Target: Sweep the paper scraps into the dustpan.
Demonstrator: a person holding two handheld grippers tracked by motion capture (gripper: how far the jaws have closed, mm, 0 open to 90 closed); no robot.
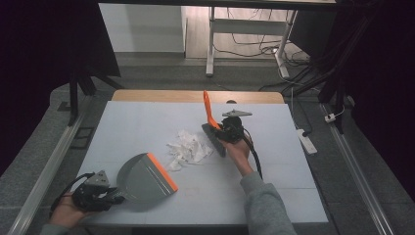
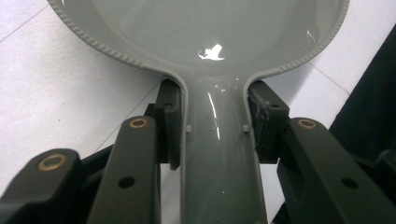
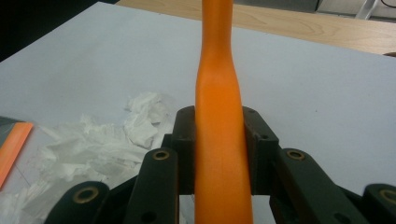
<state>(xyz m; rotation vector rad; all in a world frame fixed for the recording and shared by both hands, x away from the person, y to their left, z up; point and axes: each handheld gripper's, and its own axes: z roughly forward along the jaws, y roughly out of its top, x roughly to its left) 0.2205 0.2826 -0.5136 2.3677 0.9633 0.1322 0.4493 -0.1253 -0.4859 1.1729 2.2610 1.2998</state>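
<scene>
From above, the left gripper (image 1: 110, 193) clamped the grey dustpan (image 1: 147, 177) near the desk's (image 1: 274, 196) front-left corner, light paper scraps (image 1: 188, 148) mid-desk. In the left gripper view, pads (image 2: 169, 123) pinched the stiff, glossy, probably slippery handle (image 2: 219, 154). In the right gripper view, the right gripper (image 3: 219, 149) squeezed the orange brush (image 3: 218, 93), best held there.

Looking like a lab or test room w/ a recording setup: white table (image 1: 147, 127) sitting betw. floor rails (image 1: 46, 169), dark curtains (image 1: 44, 44) hanging on both sides. Cables (image 1: 254, 46) trailing across the floor behind, power strip (image 1: 306, 141) lying by the right rail.
</scene>
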